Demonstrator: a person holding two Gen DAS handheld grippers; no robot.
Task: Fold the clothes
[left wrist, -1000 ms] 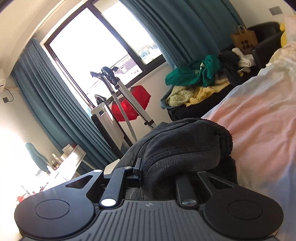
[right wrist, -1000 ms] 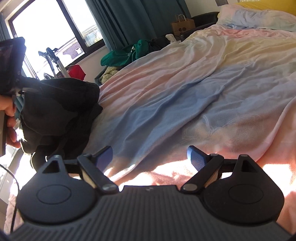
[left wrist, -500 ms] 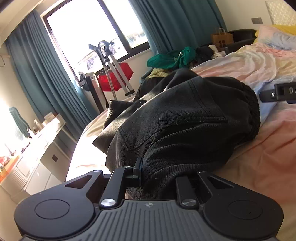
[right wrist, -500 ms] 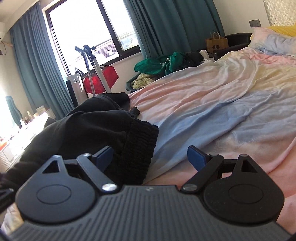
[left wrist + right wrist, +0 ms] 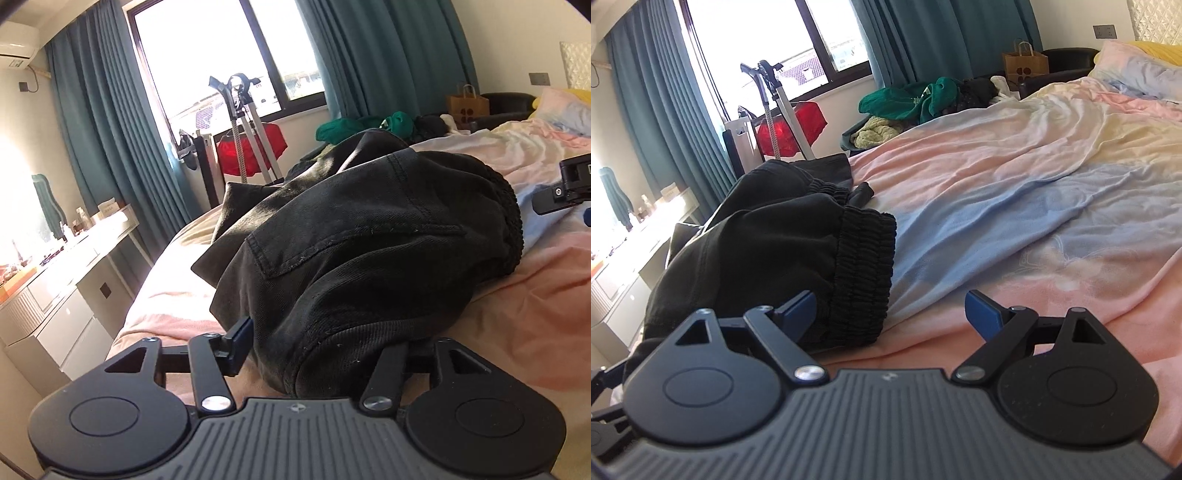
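A crumpled pair of black trousers (image 5: 369, 240) with a ribbed elastic waistband lies in a heap on the pastel bedspread (image 5: 535, 314). My left gripper (image 5: 317, 343) is open, its jaws spread on either side of the near edge of the heap; the right finger is hidden under the cloth. In the right wrist view the trousers (image 5: 775, 251) lie to the left, the waistband (image 5: 864, 273) facing me. My right gripper (image 5: 890, 314) is open and empty, low over the bedspread (image 5: 1034, 221), its left finger beside the waistband.
A pile of green, yellow and dark clothes (image 5: 912, 99) sits beyond the bed's far side with a paper bag (image 5: 1025, 62). A pillow (image 5: 1137, 74) lies at the bed's head. A white desk (image 5: 62, 273), a red item and a metal stand (image 5: 243, 125) stand by the window.
The left gripper lowered the trousers onto the bed and opened, letting them go. The right gripper came down beside the waistband and stayed open.
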